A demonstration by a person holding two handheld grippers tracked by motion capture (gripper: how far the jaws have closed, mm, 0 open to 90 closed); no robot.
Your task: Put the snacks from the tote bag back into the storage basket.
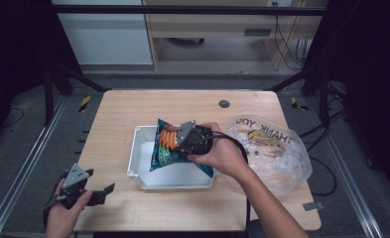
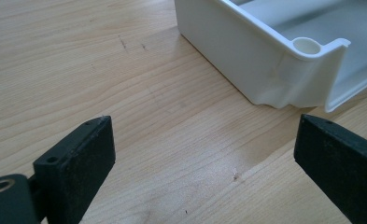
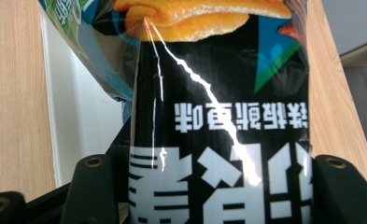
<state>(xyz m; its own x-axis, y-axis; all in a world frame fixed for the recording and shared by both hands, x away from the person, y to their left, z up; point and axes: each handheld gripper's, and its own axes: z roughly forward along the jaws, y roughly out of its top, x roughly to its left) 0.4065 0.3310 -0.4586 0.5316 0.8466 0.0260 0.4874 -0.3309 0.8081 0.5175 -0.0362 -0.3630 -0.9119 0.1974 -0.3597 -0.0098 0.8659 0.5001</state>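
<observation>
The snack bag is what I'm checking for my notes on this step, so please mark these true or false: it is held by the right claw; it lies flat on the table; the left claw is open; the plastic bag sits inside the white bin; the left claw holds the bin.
1. The right claw holds the snack bag. True.
2. The snack bag lies flat on the table. False: it is held over the white bin.
3. The left claw is open. True.
4. The plastic bag sits inside the bin. False: it lies on the table beside the bin.
5. The left claw holds the bin. False: nothing is between its jaws.
</observation>
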